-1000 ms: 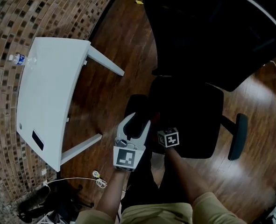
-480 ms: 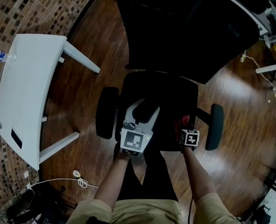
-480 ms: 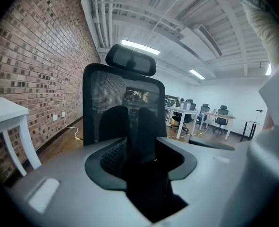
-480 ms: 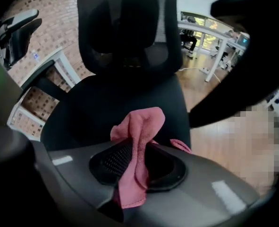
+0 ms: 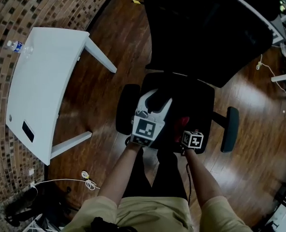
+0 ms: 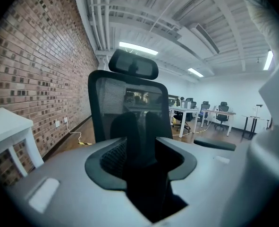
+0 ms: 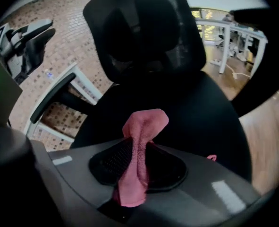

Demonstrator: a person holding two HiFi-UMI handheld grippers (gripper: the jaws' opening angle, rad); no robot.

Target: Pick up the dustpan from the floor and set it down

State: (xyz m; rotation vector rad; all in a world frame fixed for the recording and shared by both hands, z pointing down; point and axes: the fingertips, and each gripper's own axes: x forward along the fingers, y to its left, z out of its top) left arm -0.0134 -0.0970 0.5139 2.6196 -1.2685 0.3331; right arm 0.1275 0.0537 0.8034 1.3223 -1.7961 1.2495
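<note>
Our left gripper (image 5: 158,100) hangs over the chair (image 5: 193,98) seat with its jaws together on nothing, while our right gripper (image 7: 139,148) is clamped on a pink cloth (image 7: 141,124). The dustpan shows in none of our views, so we cannot say where on the floor (image 5: 101,105) it lies. To do the pickup well, we judge we should first find it, then part the left jaws and come down low onto its handle.

Open-plan office. A black mesh office chair (image 6: 125,100) stood on a dark wood floor (image 5: 99,111) near a white table (image 5: 46,88). Rows of white desks (image 6: 196,111) with further chairs (image 6: 223,112) ran behind it, under strip lights (image 6: 138,48) on an exposed ceiling (image 6: 177,13), along a brick wall (image 6: 35,56).
</note>
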